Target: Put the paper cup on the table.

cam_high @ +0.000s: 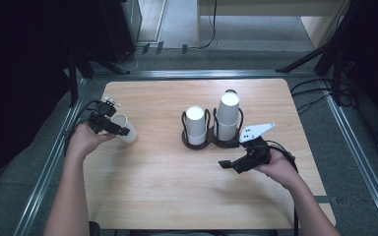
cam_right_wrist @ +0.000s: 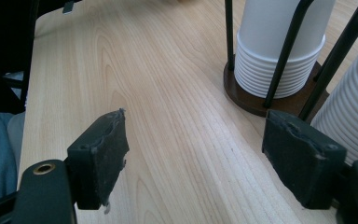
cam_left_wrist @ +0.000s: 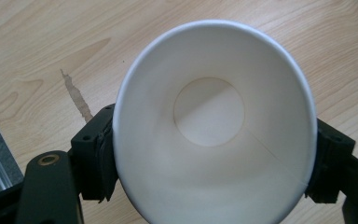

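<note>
The wooden bench [cam_high: 177, 187] carries a dark two-ring holder [cam_high: 211, 140] with two stacks of white paper cups [cam_high: 228, 115], upside down. Near the left edge, the left claw [cam_high: 109, 124] grips one empty paper cup [cam_left_wrist: 214, 126] by its sides. It is light and thin, and I think hard squeezing will crush it. The right claw [cam_right_wrist: 200, 154] stands wide, holding nothing.

A light wooden table [cam_high: 142, 182] is set on a grey floor [cam_high: 256, 55] with metal rails [cam_high: 360, 162] around it. Black stands [cam_high: 320, 51] and cables [cam_high: 307, 93] are seen behind it, and dark curtains [cam_high: 24, 59] are hung at the sides
</note>
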Action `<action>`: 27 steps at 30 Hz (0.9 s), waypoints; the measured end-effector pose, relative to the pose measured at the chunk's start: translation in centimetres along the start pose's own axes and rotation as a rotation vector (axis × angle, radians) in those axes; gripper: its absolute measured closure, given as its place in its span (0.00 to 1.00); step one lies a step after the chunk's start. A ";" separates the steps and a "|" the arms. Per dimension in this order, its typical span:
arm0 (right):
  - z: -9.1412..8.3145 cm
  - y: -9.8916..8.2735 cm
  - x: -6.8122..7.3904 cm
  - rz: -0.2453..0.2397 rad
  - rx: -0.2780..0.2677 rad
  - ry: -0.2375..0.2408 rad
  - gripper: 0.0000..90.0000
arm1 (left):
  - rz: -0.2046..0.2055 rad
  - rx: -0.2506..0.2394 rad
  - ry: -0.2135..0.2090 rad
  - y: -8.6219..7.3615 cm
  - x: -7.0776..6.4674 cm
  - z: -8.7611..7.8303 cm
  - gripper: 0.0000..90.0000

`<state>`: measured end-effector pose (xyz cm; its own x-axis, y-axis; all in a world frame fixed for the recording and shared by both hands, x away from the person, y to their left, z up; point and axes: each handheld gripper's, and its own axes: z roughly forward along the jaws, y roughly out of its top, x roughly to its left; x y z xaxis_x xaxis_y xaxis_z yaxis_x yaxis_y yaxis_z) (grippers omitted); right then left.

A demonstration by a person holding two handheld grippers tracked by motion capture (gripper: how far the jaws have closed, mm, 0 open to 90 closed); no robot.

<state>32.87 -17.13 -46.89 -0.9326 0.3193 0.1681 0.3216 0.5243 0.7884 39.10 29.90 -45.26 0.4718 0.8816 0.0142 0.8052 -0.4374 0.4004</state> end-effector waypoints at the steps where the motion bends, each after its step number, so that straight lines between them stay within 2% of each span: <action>1: 0.0 0.0 0.0 0.001 -0.001 0.000 0.25 | 0.006 0.009 0.014 0.0 -0.1 0.1 0.24; 4: 0.0 0.0 0.0 0.002 -0.001 0.000 0.25 | 0.014 0.038 0.031 0.1 -0.3 0.6 0.24; 6: -0.1 0.0 0.0 0.002 -0.002 -0.001 0.25 | 0.010 0.040 0.022 0.2 -0.4 0.9 0.24; 9: -0.1 0.0 0.0 0.001 -0.003 0.000 0.25 | 0.012 0.052 0.031 0.3 -0.4 1.1 0.23; 19: 0.0 0.0 0.0 0.000 -0.001 0.000 0.25 | 0.010 0.049 0.029 0.4 -0.5 1.3 0.23; 27: 0.0 0.0 0.0 0.000 0.000 0.000 0.25 | -0.008 0.046 0.023 0.5 -0.6 1.5 0.19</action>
<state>32.89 -17.15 -46.89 -0.9326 0.3192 0.1681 0.3217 0.5246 0.7883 39.76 28.88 -46.40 0.4573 0.8887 0.0322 0.8249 -0.4374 0.3581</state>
